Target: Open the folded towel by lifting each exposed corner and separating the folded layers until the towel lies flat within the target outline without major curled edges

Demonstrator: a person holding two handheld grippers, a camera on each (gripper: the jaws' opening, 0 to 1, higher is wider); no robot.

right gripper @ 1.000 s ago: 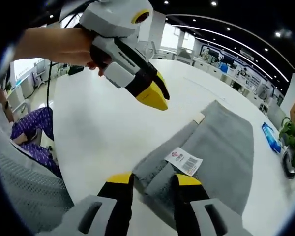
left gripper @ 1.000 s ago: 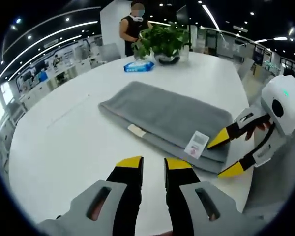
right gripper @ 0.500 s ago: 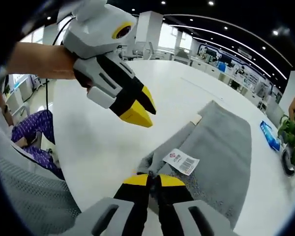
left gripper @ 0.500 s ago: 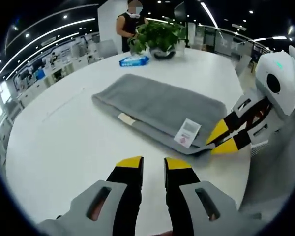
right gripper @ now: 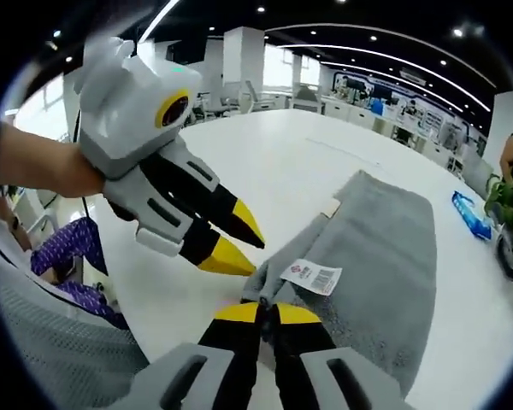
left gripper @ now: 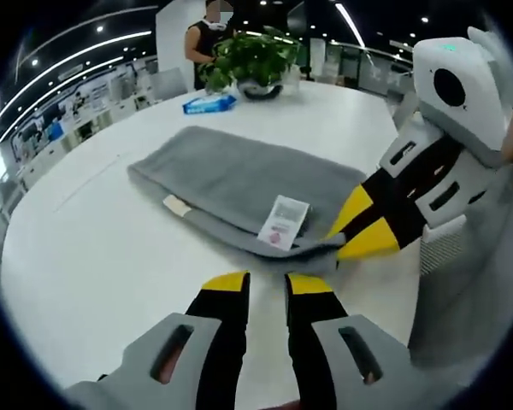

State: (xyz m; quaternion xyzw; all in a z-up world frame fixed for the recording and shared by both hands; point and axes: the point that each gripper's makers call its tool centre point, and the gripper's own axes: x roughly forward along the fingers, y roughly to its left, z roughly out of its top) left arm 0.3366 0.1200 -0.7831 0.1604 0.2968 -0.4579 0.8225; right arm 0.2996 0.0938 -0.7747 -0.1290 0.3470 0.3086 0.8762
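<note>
Lifted slightly since before, the towel (left gripper: 248, 184) corner is pinched in the right gripper (right gripper: 258, 313) at lower centre of its view. Left gripper (left gripper: 267, 283), jaws slightly spread, hovers over the table (left gripper: 94, 248) just beside that corner.

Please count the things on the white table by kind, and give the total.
Grey towel: 1
Labels on the towel: 2, white barcode label and small beige tag
Potted plant: 1
Blue wipes pack: 1
Total: 5
</note>
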